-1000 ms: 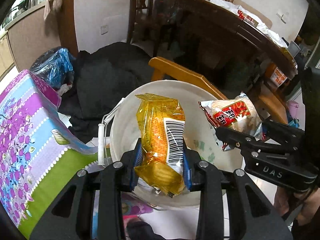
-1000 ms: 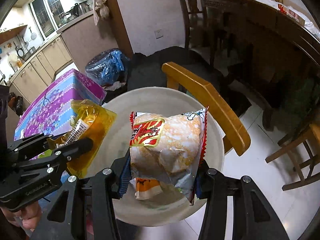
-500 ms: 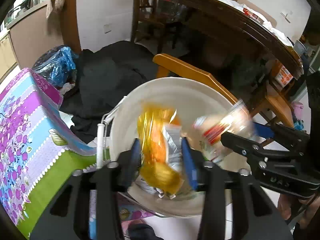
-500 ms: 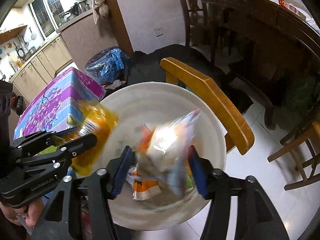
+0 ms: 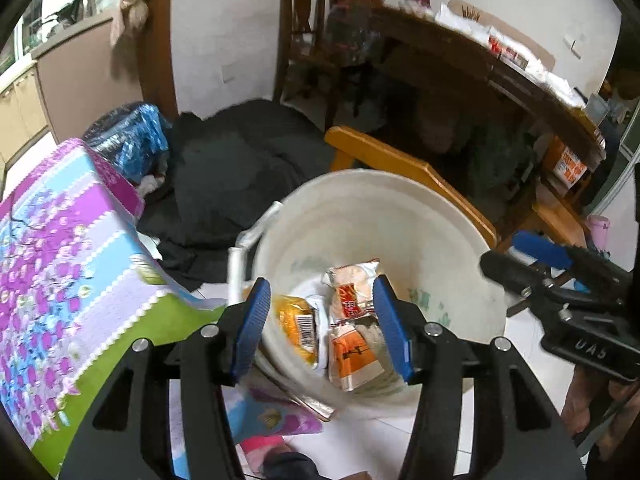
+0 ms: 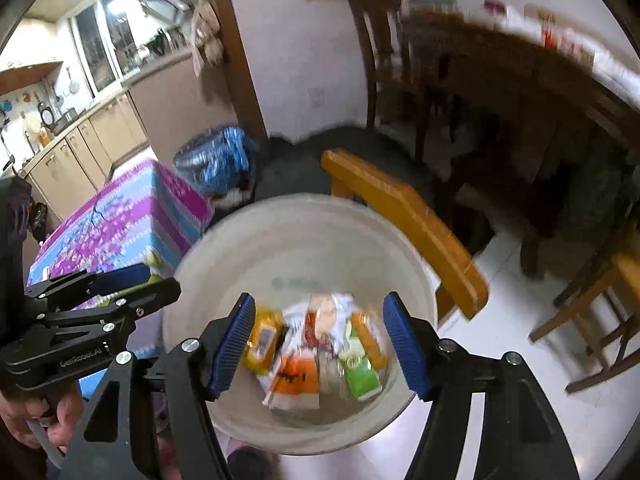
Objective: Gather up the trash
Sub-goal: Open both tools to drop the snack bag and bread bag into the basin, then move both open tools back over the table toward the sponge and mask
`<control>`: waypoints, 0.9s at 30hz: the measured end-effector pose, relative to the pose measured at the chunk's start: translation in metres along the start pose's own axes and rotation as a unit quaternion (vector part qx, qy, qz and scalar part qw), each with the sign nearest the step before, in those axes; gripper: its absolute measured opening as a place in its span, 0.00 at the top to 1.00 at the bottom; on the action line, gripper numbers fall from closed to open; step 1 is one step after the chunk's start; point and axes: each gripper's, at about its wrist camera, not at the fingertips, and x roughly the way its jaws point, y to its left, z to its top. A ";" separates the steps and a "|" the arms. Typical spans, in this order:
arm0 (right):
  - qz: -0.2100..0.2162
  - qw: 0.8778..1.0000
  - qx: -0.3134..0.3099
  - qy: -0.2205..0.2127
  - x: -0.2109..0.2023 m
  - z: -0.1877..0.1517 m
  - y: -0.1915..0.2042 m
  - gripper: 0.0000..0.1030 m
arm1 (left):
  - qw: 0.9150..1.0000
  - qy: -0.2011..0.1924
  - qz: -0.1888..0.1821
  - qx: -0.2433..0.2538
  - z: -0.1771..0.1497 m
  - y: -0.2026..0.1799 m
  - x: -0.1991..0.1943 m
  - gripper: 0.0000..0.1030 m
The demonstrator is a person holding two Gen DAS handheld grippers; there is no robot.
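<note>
A white bucket [image 5: 400,216] stands on the floor and holds several wrappers. The yellow snack bag [image 5: 298,326] and the white-and-red snack bag [image 5: 350,294] lie at its bottom beside an orange wrapper [image 5: 352,356]. My left gripper [image 5: 322,326] is open and empty above the bucket's near rim. My right gripper [image 6: 320,344] is open and empty over the same bucket [image 6: 304,248], where the yellow bag [image 6: 262,340], the white-and-red bag [image 6: 320,320] and a green wrapper [image 6: 358,370] show blurred. The right gripper also shows at the right of the left wrist view [image 5: 560,268], and the left gripper at the left of the right wrist view [image 6: 112,284].
A yellow wooden chair [image 5: 404,164] stands just behind the bucket. A flowered purple-and-green box [image 5: 60,264] is on the left, a blue plastic bag [image 5: 136,140] and dark cloth [image 5: 236,176] behind it. A dark wooden table [image 5: 480,80] fills the back right.
Both grippers opened. The yellow bag fell from the left one and the white-and-red bag from the right one, and both now lie in the bucket.
</note>
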 end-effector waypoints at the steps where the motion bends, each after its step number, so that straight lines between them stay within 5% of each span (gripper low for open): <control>1: -0.003 1.000 -0.007 -0.015 -0.008 0.000 0.007 0.35 | 1.000 -0.009 0.006 0.000 -0.002 0.003 -0.008 0.50; 6: -0.009 0.991 -0.050 -0.120 -0.057 -0.006 0.065 0.32 | 0.995 -0.075 0.057 -0.015 -0.024 0.043 -0.064 0.50; 12: 0.008 0.978 -0.085 -0.190 -0.089 -0.015 0.137 0.28 | 0.984 -0.128 0.116 -0.043 -0.057 0.095 -0.121 0.50; 27: 0.080 0.960 -0.168 -0.209 -0.116 -0.029 0.290 0.23 | 0.963 -0.163 0.173 -0.127 -0.121 0.195 -0.205 0.50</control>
